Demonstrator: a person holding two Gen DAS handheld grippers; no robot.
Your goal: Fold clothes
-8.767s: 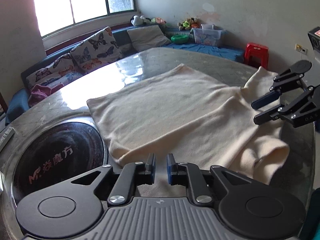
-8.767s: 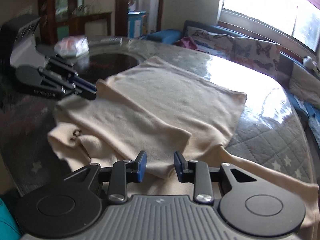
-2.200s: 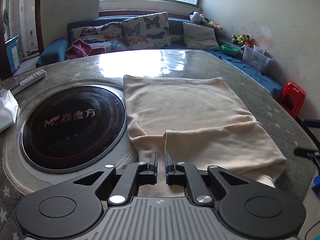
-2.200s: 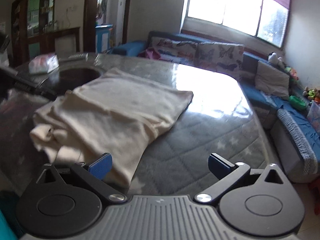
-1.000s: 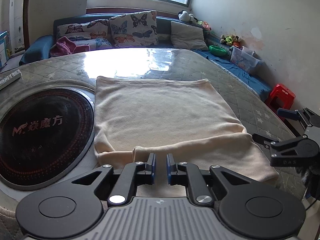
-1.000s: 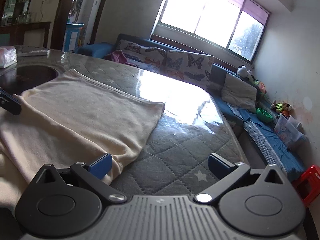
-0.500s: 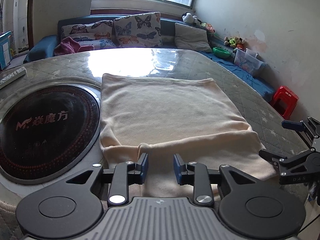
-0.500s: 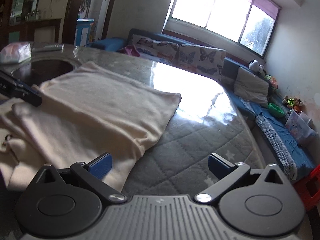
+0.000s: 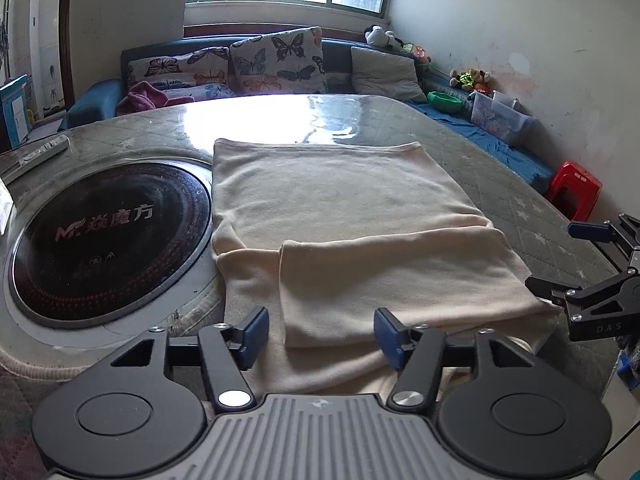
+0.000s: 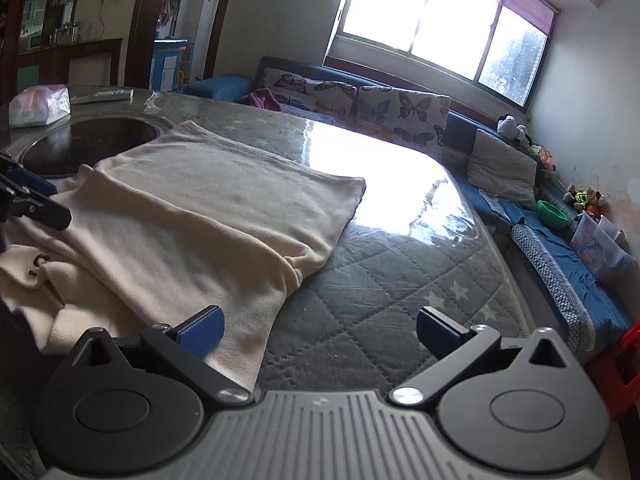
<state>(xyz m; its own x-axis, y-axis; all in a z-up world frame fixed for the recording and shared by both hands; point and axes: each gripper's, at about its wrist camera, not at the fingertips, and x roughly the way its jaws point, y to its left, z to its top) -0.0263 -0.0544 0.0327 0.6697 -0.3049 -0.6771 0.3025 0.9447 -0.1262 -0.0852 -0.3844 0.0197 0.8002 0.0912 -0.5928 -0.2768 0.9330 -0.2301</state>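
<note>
Cream garment (image 9: 360, 216), soft fleecy knit, lies folded on the quilted star-print table cover (image 10: 400, 292), its edge beside the round black glossy hotplate (image 9: 108, 236) (red lettering on it). Left gripper (image 9: 320, 334) w/ blue ribbed pads: jaws opening, cloth's near fold below them, nothing pinched; a sec ago they were nearly shut. Right gripper (image 10: 320, 330) spread wide, holding nothing, at the garment's corner, same as before.
</note>
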